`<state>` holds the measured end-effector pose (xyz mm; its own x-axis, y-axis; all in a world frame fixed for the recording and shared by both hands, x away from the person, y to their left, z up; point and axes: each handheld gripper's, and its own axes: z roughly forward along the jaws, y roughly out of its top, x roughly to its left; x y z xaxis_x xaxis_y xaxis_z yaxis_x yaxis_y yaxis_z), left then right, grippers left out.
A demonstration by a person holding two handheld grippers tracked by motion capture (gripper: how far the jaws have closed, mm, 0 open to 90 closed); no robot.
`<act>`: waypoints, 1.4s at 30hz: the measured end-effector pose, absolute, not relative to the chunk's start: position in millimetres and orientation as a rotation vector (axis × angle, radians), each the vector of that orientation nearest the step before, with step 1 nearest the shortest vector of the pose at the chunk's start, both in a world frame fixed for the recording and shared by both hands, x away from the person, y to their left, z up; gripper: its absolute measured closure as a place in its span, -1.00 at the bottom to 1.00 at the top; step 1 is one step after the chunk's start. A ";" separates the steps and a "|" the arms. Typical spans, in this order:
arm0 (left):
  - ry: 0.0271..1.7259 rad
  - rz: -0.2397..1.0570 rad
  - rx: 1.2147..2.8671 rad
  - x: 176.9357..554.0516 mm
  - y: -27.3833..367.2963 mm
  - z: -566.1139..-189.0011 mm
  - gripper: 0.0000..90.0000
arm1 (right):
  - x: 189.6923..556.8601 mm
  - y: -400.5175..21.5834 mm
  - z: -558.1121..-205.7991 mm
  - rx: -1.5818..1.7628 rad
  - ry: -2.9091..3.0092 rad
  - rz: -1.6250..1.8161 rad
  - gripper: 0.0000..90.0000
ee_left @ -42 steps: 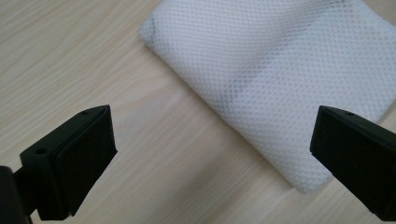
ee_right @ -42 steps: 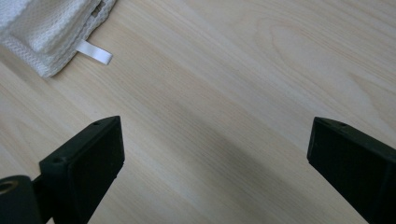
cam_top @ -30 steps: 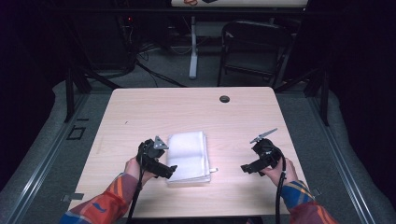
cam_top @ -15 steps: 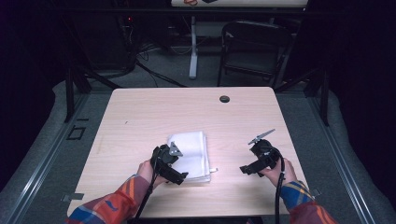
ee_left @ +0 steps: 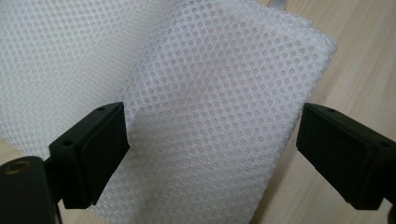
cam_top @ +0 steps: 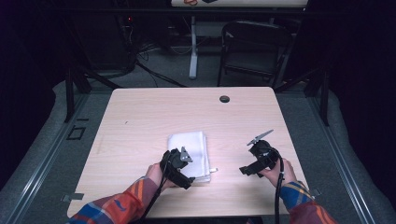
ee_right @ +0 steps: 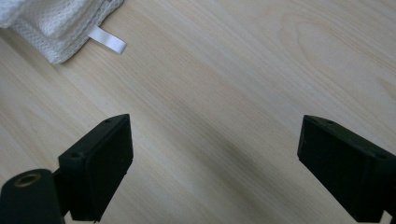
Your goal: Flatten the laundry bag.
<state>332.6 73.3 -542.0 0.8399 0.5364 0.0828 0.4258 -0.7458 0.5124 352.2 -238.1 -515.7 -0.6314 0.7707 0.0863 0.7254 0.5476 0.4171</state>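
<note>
Scene: pale wood-grain table [cam_top: 140,116]; folded white mesh cloth [cam_top: 189,148] lies near the front-centre edge, a small white fabric tag [ee_right: 108,40] sticking out at its corner.
Left gripper [cam_top: 180,163]: yours, over the cloth's near end. Jaws wide, have just been closing a little; in the left gripper view the mesh [ee_left: 210,121] lies between and beyond them, pads not pressing on it.
Right gripper [cam_top: 254,163]: well apart from the cloth, to its right, over bare wood. Jaws wide, nothing btwn them.
Cloth vs jaws: the upper folded layer's edge runs from beside your left pad [ee_left: 105,144] up and across; the right pad sits just past the cloth's side edge, over table.
Risk 1: close now and you prob. pinch one layer only, so the fold opens when lifted.
Risk 2: pads too high, mesh slips out; too low, they scrape the wood.
Risk 3: one-sided pull w/o the right gripper drags the whole stack.
</note>
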 end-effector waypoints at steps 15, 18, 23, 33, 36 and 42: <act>0.653 0.332 2.611 330.0 59.7 -551.7 -0.66 | 351.7 -234.6 -517.0 1.270 2.699 0.633 -0.72; 0.646 0.326 2.621 330.3 59.6 -554.3 -0.64 | 351.4 -233.2 -517.5 1.270 2.703 0.638 -0.71; 0.637 0.310 2.606 333.0 63.8 -554.1 -0.32 | 350.7 -231.2 -517.8 1.262 2.710 0.627 -0.70; 0.617 0.253 2.599 337.6 69.7 -553.5 0.01 | 350.6 -229.1 -518.5 1.254 2.723 0.623 -0.69; 0.602 0.233 2.599 338.3 70.8 -552.6 0.16 | 349.9 -227.4 -520.4 1.261 2.722 0.657 -0.69; 0.607 0.183 2.577 340.1 73.9 -550.2 0.24 | 350.3 -225.3 -520.0 1.232 2.735 0.625 -0.69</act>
<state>340.1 73.9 -550.2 0.8927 0.4503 0.0189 0.3857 -0.7851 0.4846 350.3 -225.3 -520.0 -0.6740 0.7326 0.0950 0.7011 0.5939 0.3947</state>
